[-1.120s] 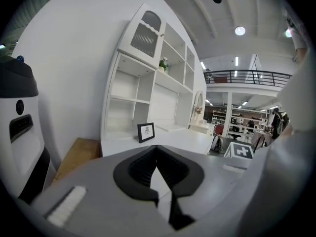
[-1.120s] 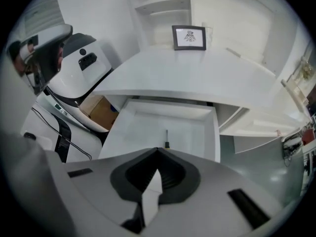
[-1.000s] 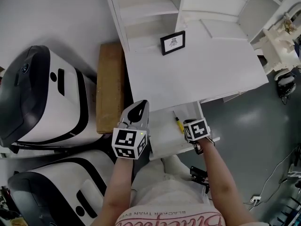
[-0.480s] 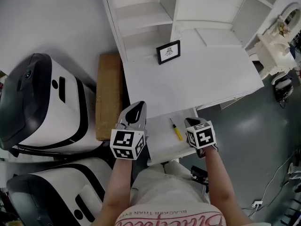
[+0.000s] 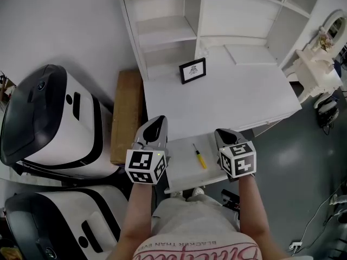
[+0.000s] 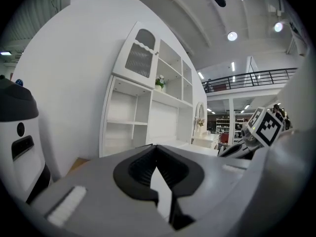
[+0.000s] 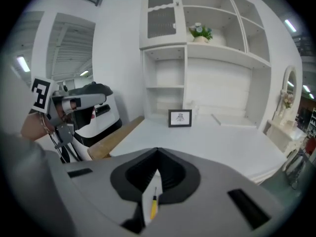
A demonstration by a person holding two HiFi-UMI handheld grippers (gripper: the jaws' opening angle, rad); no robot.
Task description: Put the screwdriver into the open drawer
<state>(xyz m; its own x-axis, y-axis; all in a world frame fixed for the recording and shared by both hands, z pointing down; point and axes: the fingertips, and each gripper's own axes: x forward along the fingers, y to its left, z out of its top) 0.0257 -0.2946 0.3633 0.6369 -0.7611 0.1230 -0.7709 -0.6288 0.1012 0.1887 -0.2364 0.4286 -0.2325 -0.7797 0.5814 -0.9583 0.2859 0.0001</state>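
Now the screwdriver (image 5: 199, 156) lies inside the open drawer (image 5: 181, 167).

Framed picture (image 5: 193, 70) upright on desk (image 5: 233, 99) — wooden board (image 5: 126, 115) beside

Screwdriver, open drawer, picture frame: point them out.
screwdriver (image 5: 200, 158), head view, yellow handle.
open drawer (image 5: 181, 168), head view, bare floor.
picture frame (image 5: 193, 70), head view, centre of the picture.
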